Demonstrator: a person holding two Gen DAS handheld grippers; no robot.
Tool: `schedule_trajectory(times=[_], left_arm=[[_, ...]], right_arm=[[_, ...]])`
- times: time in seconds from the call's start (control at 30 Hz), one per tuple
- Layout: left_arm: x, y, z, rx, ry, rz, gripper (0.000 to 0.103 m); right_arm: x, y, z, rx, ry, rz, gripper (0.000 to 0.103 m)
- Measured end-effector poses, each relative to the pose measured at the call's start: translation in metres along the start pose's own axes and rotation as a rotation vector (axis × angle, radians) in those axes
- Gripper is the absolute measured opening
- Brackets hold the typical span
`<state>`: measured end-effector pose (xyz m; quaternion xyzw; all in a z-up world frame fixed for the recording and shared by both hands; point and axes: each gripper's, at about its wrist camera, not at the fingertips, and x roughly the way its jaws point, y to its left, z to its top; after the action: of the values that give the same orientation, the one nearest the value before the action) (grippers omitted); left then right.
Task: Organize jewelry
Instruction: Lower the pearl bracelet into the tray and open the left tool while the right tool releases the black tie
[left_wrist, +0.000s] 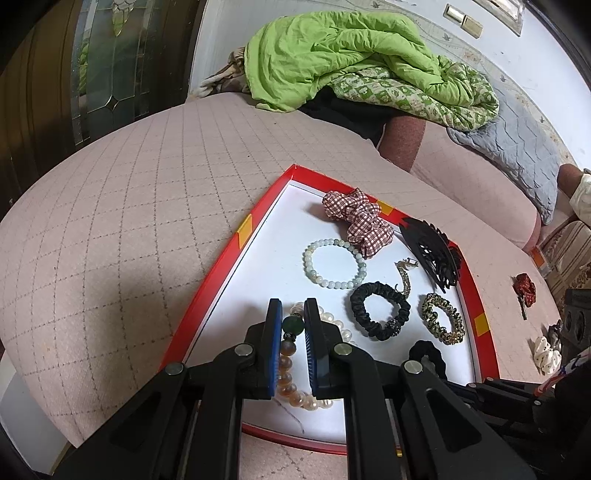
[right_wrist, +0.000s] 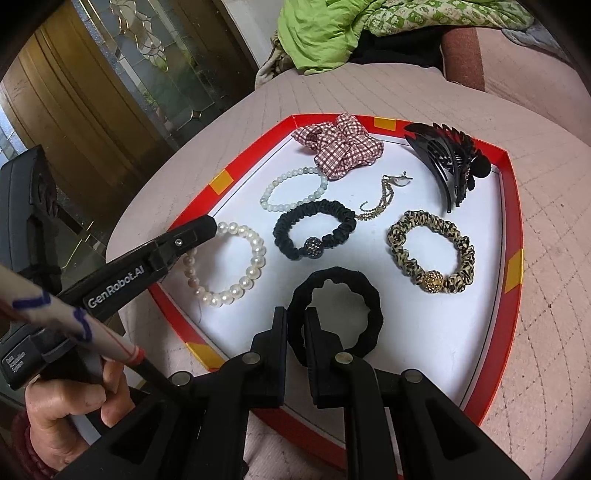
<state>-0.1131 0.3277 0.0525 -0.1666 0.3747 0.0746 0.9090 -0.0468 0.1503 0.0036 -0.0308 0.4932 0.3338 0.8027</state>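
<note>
Left gripper (left_wrist: 293, 325) pinches the white pearl bead bracelet (right_wrist: 236, 258) at its dark green bead (left_wrist: 293, 325), blue-padded fingers (left_wrist: 273, 350) either side of the strand; bracelet lies on the white floor of the shallow red-rimmed cardboard tray (right_wrist: 513, 236), at the tray's left side. In the right wrist view the same gripper comes in from the left, tips over the bracelet's upper-left arc.

Right gripper (right_wrist: 295, 321) is nearly closed, black fingers (right_wrist: 280, 332) straddling the left rim of the plain black fabric scrunchie (right_wrist: 369, 306); whether they actually squeeze it, cannot tell. Scrunchie sits flat on the tray, just ahead of the tips.

Ahead of the right gripper: black ruched hair tie with a dark sparkly ball (right_wrist: 314, 229), then pale green bead bracelet (right_wrist: 291, 190), then red-white checked fabric scrunchie (right_wrist: 343, 147) at the far rim. Ahead-right: leopard-print hair tie with gold ball (right_wrist: 432, 251), thin gold chain (right_wrist: 380, 201), black plastic claw clip (right_wrist: 450, 162) in the far right corner.

Tray rests on a pink quilted bed cover (left_wrist: 129, 206). Green crumpled blanket (left_wrist: 351, 55) well beyond. Right of the tray, on the cover: small red scrunchie (left_wrist: 526, 288) and white spotted scrunchie (left_wrist: 546, 354).
</note>
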Motion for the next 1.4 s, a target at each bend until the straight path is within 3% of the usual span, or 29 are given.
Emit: schedule_trajectory(times=[1.4], left_arm=[[0.0081,0.007,0.002,-0.019,0.004,0.009,0.011]], right_arm=[[0.0023,0.0029,0.003,-0.005,0.025,0.011,0.015]])
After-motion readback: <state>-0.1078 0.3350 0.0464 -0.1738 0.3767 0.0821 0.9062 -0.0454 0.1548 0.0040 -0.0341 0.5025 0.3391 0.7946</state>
